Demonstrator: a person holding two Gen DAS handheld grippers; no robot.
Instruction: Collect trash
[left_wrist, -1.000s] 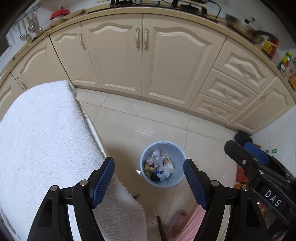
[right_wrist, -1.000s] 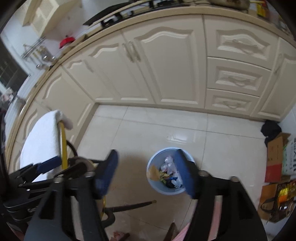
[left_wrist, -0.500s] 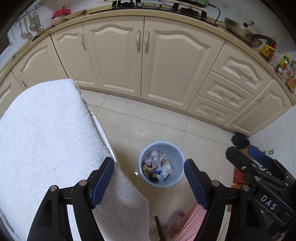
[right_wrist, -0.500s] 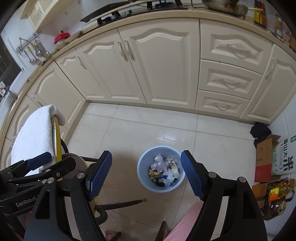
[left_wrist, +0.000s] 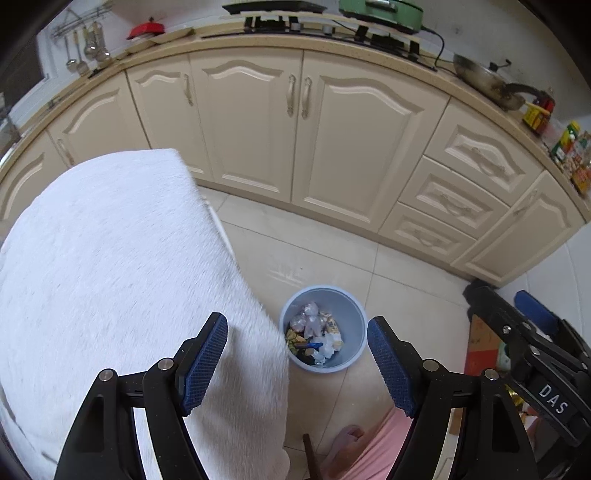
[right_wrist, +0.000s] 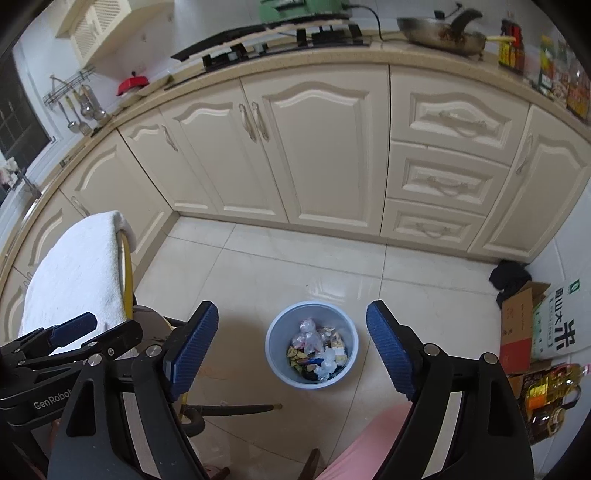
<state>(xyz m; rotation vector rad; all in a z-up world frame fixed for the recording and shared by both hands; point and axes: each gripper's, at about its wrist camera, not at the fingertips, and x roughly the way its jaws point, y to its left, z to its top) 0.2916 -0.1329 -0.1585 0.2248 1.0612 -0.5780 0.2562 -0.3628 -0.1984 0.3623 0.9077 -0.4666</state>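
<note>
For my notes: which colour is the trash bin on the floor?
Light blue; the trash bin shows best in the right wrist view.

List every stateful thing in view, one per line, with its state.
left gripper: open, holding nothing
right gripper: open, holding nothing
trash bin: upright on the floor, partly filled with wrappers
cabinet doors: shut
drawers: shut
white towel: draped over a surface
cardboard box: flaps open
</note>
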